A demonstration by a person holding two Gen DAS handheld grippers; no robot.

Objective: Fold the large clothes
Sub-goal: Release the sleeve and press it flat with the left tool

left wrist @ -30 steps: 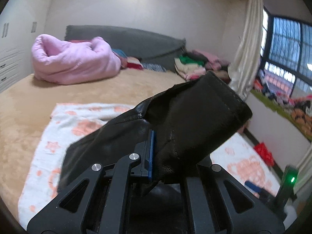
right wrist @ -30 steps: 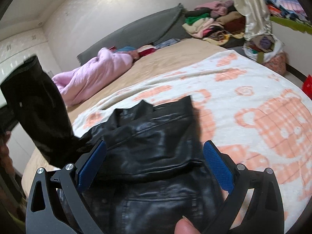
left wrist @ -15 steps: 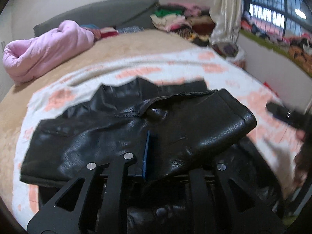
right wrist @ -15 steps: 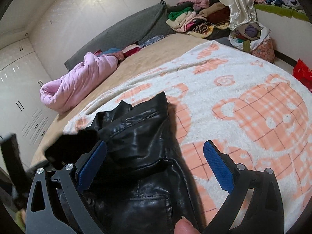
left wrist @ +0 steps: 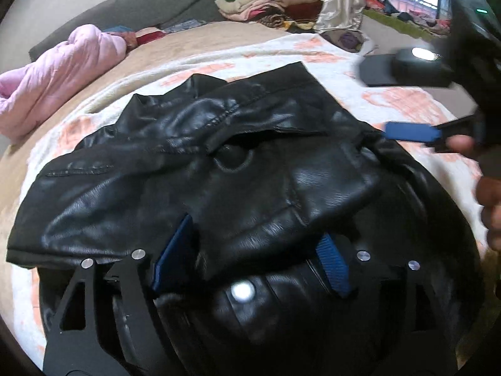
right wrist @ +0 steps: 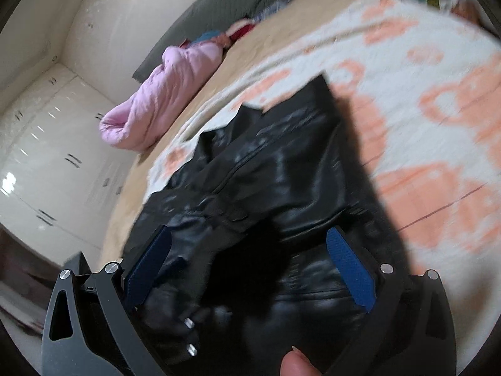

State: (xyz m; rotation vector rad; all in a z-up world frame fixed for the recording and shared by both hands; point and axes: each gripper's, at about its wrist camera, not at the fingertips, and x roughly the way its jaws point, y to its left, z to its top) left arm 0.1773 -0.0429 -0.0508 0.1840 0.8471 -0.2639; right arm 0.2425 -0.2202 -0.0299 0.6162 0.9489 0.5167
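You had the black leather jacket lying on the white-and-orange blanket spread over the bed, toward its near side, with the pink quilt well apart at the far left. The step in hand looked like the sleeve fold: the sleeve lay laid across the jacket's body, its cuff end resting between the pads of your left tool. That tool's jaws were opening, and the pads no longer pressed on the leather, so the sleeve looked released where you meant it to lie.

Your right tool hovered over the jacket's near right part with its jaws spread wide and nothing gripped; leather lay beneath them, but I saw no pinch. In the left view its blue pad stood just beside the jacket's right shoulder edge.

By my reading, the next move called for drawing the left tool clear without dragging the cuff, then taking the other side of the jacket with the right tool and bringing it across. Stiff leather tends to spring back, so a firm grip near the seam would have served you.
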